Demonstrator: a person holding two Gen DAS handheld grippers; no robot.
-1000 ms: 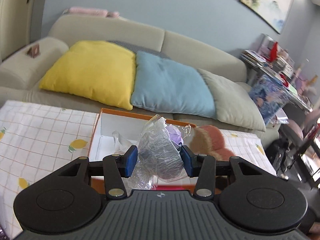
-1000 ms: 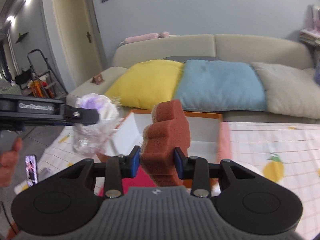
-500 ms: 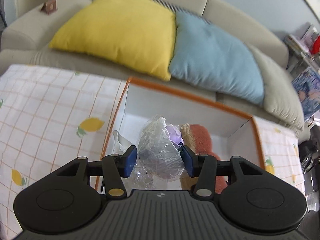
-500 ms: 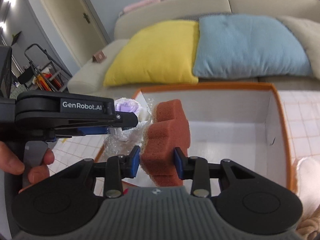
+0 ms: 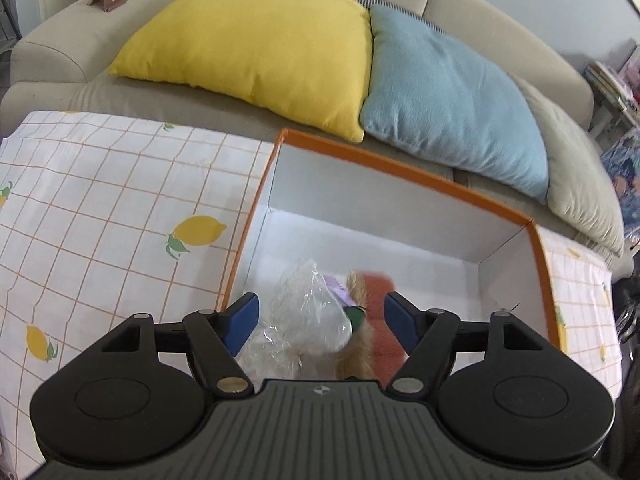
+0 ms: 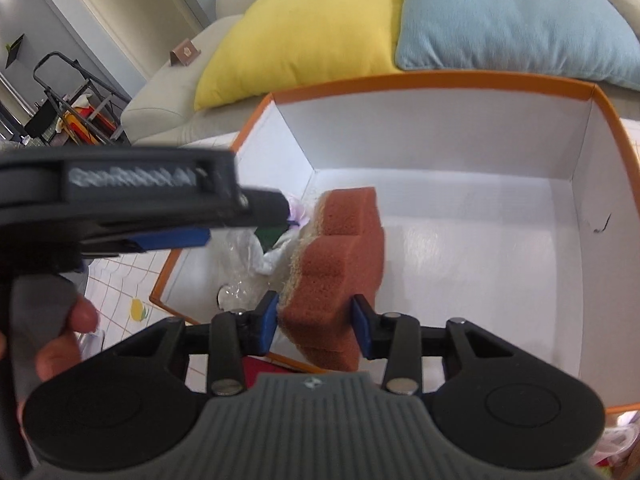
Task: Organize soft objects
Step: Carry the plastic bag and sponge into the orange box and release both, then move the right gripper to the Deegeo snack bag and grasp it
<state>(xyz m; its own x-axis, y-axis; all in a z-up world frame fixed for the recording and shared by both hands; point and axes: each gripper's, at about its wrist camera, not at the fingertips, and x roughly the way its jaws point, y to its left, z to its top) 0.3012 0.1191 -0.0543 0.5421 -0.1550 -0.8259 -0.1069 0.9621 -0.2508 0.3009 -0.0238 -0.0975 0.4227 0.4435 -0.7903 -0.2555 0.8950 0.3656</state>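
Note:
An orange-rimmed white box [image 5: 400,168] stands on the lemon-print cloth; it also shows in the right wrist view [image 6: 440,80]. My left gripper [image 5: 320,318] is open over the box's near left corner. A clear plastic-wrapped purple soft item [image 5: 308,316] lies between its spread fingers, apart from both pads; it shows behind the left gripper in the right wrist view [image 6: 256,256]. My right gripper [image 6: 316,326] is shut on a rust-brown sponge [image 6: 340,264] and holds it inside the box beside the wrapped item. The sponge appears in the left wrist view [image 5: 372,320].
A beige sofa [image 5: 480,8] with a yellow pillow [image 5: 256,44], a blue pillow [image 5: 444,92] and a grey pillow [image 5: 580,184] runs behind the table. The lemon-print tablecloth [image 5: 100,216] covers the table left of the box. A folding cart [image 6: 68,100] stands by the door.
My left gripper has opened and let go of the wrapped item, which now sits low in the box. Both grippers have moved forward and down over the box. The right gripper still holds the sponge.

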